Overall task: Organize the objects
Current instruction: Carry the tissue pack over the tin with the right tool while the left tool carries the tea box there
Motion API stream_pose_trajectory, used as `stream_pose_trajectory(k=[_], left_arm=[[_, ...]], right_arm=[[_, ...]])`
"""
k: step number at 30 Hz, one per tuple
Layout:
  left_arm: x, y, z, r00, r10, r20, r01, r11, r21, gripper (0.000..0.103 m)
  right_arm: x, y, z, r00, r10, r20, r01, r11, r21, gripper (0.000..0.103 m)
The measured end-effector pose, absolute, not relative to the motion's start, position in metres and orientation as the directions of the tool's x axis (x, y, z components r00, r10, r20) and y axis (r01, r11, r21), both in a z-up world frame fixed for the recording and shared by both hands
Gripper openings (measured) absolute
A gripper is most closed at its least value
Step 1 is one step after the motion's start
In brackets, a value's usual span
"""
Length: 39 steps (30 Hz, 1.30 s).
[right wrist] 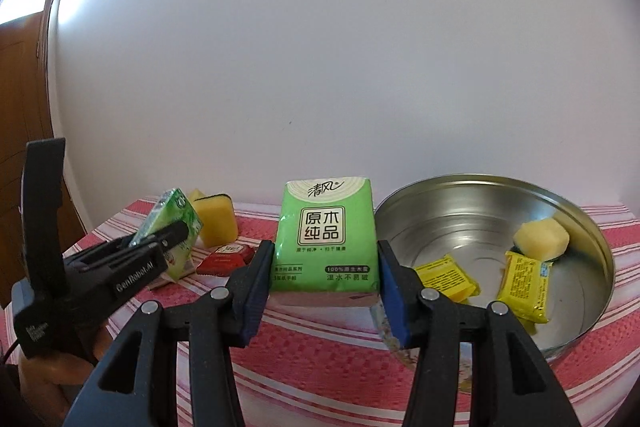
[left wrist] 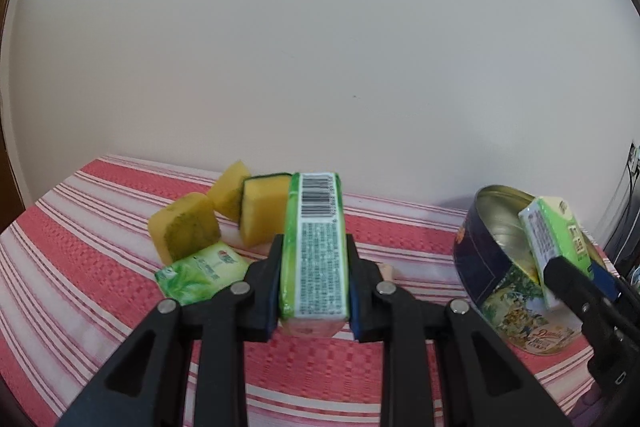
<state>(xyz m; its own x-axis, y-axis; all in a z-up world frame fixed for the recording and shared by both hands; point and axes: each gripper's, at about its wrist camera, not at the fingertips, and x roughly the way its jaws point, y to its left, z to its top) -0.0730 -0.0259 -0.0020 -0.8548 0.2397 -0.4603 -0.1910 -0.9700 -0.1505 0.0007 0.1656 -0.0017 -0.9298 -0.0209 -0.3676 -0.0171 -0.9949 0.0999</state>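
My left gripper (left wrist: 314, 285) pinched a green tissue pack (left wrist: 314, 247) edge-on between its fingers, above the striped desk (left wrist: 100, 287). My right gripper (right wrist: 322, 287) clamped another green tissue packet (right wrist: 326, 237) upright beside the round tin (right wrist: 596, 247), where two yellow packets (right wrist: 524, 281) and a sponge (right wrist: 542, 239) lay. Farther back, three yellow sponges (left wrist: 184, 231) sat near the wall.

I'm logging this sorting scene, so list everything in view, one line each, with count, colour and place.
Tissue packs: three, green; one in each gripper, one flat on the cloth.
Sponges: four, yellow; three on the cloth, one in the tin.
Yellow packets: two, in the tin.
Red packet: one, on the cloth.
Tin: one, silver inside, right side.
Tablecloth: one, red and white stripes.
Left gripper: shut on pack.
Right gripper: shut on pack.
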Motion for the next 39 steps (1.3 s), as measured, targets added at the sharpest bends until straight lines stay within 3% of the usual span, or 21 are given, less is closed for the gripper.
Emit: stream_pose_trajectory(k=[39], left_arm=[[-0.043,0.121,0.014,-0.805,0.408,-0.43,-0.394,-0.91,-0.127,0.024]], right_arm=[[0.057,0.282,0.023,-0.935,0.213,-0.284,-0.249,-0.964,0.098,0.053]])
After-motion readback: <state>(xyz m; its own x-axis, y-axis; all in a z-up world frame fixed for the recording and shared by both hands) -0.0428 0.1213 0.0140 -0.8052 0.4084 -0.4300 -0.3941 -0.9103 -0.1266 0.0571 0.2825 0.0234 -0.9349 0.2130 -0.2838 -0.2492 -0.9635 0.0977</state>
